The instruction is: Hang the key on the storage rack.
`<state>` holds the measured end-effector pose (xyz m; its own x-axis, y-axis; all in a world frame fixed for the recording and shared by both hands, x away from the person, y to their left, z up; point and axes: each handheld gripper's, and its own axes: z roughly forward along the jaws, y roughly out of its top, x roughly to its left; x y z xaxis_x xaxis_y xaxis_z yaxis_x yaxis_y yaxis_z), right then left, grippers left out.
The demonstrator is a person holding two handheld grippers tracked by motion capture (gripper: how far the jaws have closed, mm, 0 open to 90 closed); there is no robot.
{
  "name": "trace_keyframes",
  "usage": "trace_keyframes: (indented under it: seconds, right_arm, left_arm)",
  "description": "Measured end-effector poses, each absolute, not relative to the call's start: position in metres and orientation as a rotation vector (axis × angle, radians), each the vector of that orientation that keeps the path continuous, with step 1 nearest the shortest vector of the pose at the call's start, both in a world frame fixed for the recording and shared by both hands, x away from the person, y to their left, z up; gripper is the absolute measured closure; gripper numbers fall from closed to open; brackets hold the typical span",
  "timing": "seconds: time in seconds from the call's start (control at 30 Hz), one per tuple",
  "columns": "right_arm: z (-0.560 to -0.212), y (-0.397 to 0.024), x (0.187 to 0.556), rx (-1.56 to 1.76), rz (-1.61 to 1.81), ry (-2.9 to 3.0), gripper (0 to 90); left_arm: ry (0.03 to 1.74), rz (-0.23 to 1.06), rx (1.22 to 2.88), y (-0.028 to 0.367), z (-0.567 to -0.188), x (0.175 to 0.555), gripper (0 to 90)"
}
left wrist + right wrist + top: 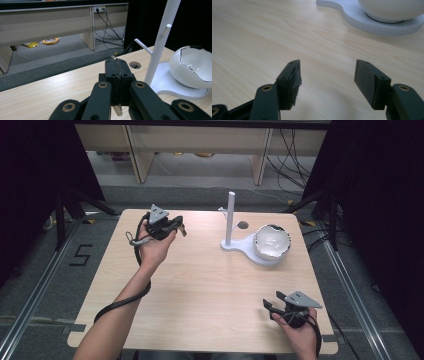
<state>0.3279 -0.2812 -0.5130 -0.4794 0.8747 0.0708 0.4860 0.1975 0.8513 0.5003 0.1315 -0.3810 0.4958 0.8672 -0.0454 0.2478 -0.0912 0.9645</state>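
High view has the left tongs (176,226) raised and clamped on a small thin piece, too small to name, near the white peg stand (230,217). Right tongs (272,304) rest open, empty, low on the surface (200,290). Next, I'd judge: carry it to the stand.

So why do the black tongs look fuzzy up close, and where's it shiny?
Right gripper view: the open black tongs sit blurred near the lens. Left gripper view: the glossy white round bowl shows bright glare. High view: dark curtains edge the evenly lit pale wooden table.
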Motion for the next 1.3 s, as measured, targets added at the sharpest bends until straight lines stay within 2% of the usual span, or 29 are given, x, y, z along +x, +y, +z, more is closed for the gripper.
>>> trace_keyframes:
  seconds: [1.3]
  right_arm:
    - [-0.514,-0.282,0.328,1.254,1.215,2.039,38.8]
  left_arm:
    - [0.904,0.708,1.597,0.085,-0.370,0.513,89.1]
